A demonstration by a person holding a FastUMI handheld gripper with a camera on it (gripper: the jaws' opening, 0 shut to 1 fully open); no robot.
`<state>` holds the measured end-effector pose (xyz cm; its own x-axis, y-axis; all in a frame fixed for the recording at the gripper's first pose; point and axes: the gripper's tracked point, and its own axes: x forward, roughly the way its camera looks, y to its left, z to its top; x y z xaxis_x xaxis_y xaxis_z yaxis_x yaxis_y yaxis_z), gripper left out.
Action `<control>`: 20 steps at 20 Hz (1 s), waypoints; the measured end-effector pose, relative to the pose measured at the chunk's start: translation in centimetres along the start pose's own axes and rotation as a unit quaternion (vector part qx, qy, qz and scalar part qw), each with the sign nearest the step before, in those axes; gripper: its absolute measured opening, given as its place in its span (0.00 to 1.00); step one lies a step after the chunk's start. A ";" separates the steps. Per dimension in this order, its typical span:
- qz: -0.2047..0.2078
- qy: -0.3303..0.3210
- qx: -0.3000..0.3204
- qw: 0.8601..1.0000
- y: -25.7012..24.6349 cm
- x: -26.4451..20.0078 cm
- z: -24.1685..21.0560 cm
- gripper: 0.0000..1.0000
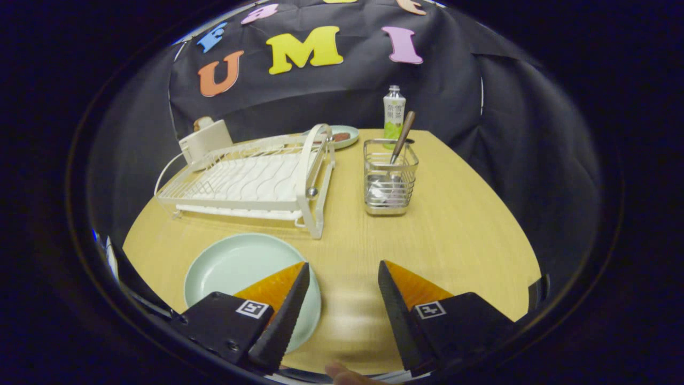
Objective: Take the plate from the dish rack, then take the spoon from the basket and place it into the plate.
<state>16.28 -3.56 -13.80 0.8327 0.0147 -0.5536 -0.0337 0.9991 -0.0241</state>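
Hovering over the table (454, 235), the gripper (343, 272) had its fingers apart, holding nothing; the plate (235, 267) lay under its left finger, the spoon (401, 138) upright in the basket (390, 179) beyond, beside the dish rack (251, 179).

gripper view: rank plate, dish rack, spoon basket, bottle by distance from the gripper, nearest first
Gripper open, holding nothing.
1. Plate: on the table, partly under one finger.
2. Dish rack: beyond the plate.
3. Spoon basket: ahead; too close to call against the rack.
4. Bottle: behind the basket, farthest.

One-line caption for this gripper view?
Open claw over wooden table; pale green plate set down, brown-handled spoon in wire basket.
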 end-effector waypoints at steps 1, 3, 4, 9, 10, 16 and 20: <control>-0.007 -0.026 0.001 1.000 -0.9 -0.1 1.3 0.85; -0.008 -0.063 0.010 0.998 -2.4 0.2 3.8 0.94; -0.005 -0.074 0.017 0.997 -2.8 0.5 4.8 0.99; -0.016 -0.127 0.001 0.992 -5.3 3.3 11.1 1.00; -0.019 -0.134 -0.009 0.991 -5.6 4.0 12.1 1.00; -0.033 -0.137 0.012 0.990 -7.0 9.0 16.7 1.00; -0.029 -0.113 0.039 0.992 -7.5 12.1 18.7 1.00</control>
<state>36.93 -10.14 -4.78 0.9350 -0.0426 -0.3521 0.0530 0.9984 0.0200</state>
